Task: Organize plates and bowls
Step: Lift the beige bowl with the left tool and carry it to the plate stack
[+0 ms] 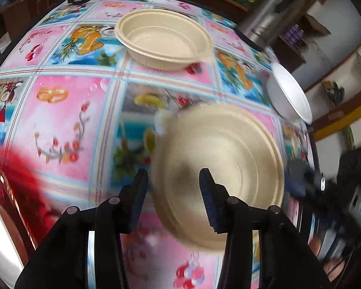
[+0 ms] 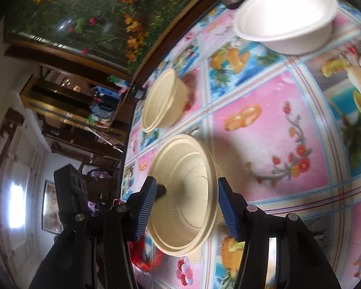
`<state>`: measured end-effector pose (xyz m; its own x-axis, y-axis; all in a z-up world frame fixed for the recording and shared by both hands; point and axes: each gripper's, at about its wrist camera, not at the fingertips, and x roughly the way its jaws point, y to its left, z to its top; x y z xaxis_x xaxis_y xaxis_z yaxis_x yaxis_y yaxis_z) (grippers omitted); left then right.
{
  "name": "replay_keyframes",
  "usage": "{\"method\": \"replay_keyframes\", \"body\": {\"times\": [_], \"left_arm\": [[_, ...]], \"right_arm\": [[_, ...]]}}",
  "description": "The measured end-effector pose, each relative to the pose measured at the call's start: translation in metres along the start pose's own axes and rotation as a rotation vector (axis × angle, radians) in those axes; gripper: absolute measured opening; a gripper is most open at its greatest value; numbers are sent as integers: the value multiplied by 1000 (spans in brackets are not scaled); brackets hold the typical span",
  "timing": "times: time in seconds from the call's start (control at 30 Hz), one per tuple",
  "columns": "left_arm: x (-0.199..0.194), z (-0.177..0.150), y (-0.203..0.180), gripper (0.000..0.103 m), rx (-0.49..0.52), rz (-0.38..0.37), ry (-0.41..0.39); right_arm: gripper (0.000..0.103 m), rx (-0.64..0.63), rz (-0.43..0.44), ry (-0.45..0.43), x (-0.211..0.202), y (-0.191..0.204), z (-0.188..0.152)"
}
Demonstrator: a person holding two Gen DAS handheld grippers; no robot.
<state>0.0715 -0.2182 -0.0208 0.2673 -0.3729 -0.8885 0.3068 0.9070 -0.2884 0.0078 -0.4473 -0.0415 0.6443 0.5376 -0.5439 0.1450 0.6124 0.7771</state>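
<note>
Glossy pink-and-blue patchwork tablecloth [image 1: 67, 125], fruit and flower prints; cluttered shelves behind.

Your left gripper [image 1: 173, 192]: jaws spread, straddling rim of near beige ribbed disposable bowl [image 1: 223, 175], no pad seen pressing it. Blurred.

Your right gripper [image 2: 185, 204]: spread too, same bowl [image 2: 185, 192] between fingers, not pinched.

Second beige bowl [image 1: 163, 38] at 12 o'clock of near one; white foam bowl [image 1: 288, 94] at 2 o'clock.

Step, likely: near bowl just set down or about to be taken. Next: pinch rim, nest into second beige bowl.

No readable writing or brands.
</note>
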Motion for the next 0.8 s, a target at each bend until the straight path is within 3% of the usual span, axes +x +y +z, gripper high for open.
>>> {"method": "replay_keyframes", "body": {"times": [0.13, 0.4, 0.67, 0.8], "left_arm": [[-9, -31, -11, 42, 57, -35, 29], [-21, -62, -26, 42, 152, -119, 91], [-42, -43, -3, 43, 89, -22, -81], [-39, -37, -5, 43, 127, 35, -119]], "right_arm": [[66, -85, 7, -41, -4, 17, -3], [66, -85, -37, -91, -10, 16, 0], [65, -85, -44, -144, -28, 8, -3], [55, -97, -105, -174, -47, -4, -29]]}}
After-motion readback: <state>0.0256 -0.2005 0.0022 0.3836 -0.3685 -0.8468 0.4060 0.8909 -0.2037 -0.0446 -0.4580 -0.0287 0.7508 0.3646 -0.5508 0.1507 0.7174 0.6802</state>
